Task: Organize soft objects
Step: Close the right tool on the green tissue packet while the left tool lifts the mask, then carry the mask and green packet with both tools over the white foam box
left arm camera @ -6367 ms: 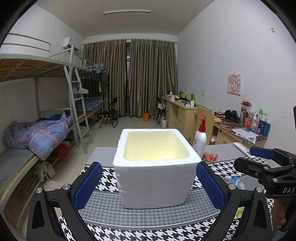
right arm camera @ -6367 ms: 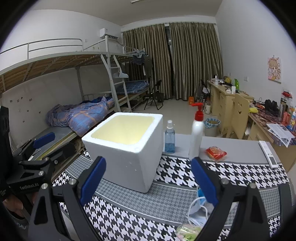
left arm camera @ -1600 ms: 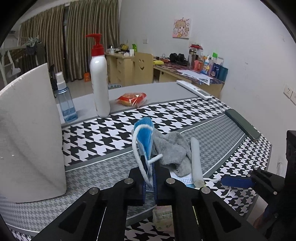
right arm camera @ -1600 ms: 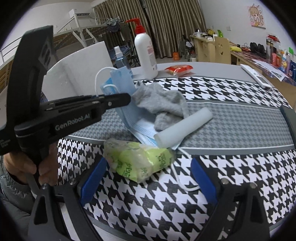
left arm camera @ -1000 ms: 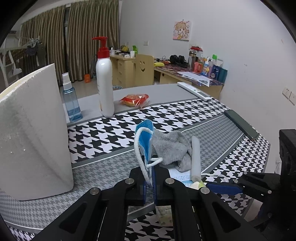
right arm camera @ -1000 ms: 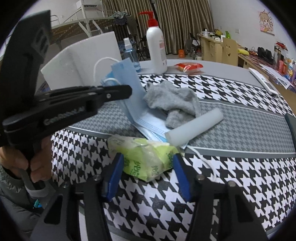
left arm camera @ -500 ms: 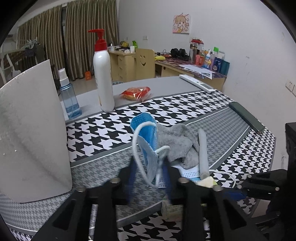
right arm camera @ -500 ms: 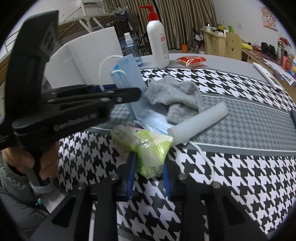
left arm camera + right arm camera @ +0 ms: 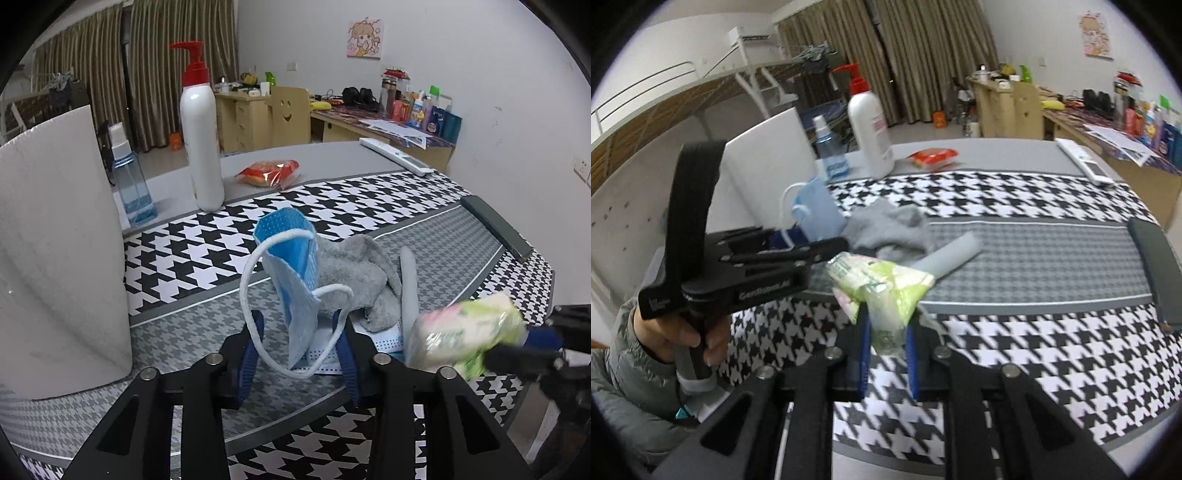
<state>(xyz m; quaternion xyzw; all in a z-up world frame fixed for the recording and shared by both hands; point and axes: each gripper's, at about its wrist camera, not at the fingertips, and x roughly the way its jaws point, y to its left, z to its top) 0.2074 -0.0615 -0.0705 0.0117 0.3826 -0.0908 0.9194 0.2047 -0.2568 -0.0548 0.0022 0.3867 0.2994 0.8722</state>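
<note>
A blue face mask (image 9: pixel 291 266) stands folded between the pads of my left gripper (image 9: pixel 298 321). The jaws are closing but stand apart from it, and an ear loop hangs over the left finger. Just behind the mask lie a crumpled grey cloth (image 9: pixel 354 273) and a grey roll (image 9: pixel 408 284), and another mask (image 9: pixel 321 354) lies flat under them. My right gripper (image 9: pixel 887 321) is closing, with its pads pressing on a green tissue pack (image 9: pixel 882 284). The pack is raised off the houndstooth cloth, just right of the left gripper. The white foam box (image 9: pixel 55 240) stands at the left.
Behind the pile stand a white pump bottle (image 9: pixel 201 129) and a blue spray bottle (image 9: pixel 131 184). A red snack packet (image 9: pixel 267 171) and a white remote (image 9: pixel 395 155) lie further back. A dark flat slab (image 9: pixel 495 229) sits near the table's right edge. A hand (image 9: pixel 679 339) grips the left gripper's handle.
My left jaws have come open off the mask, which now stands loose between them. My right jaws have shut on the tissue pack and lifted it off the table.
</note>
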